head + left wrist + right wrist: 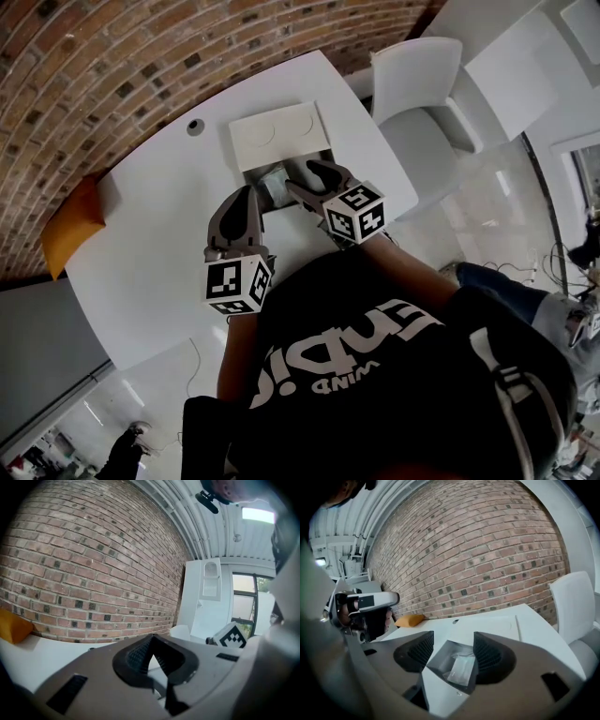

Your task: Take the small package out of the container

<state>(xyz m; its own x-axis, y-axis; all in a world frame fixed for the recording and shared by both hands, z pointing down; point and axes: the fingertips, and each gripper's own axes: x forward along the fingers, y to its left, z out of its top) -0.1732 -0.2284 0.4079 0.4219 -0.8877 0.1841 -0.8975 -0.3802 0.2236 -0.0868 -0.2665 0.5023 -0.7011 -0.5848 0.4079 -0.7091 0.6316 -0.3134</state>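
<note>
While looking down past the black shirt, found the left gripper [151, 639] nearest, jaws pressed tip to tip on nothing, just left of the container [439, 662]. Found the right gripper [452, 641] spread wide and empty, aimed into that grey open box on the white table [159, 216]. Spotted the small package [461, 668] lying flat inside: clear, thin, probably light, limp and slippery. Judged a raised edge or corner the best hold, pinched gently. Farther off, noted a flat white lid [277, 134], then the brick wall.
</note>
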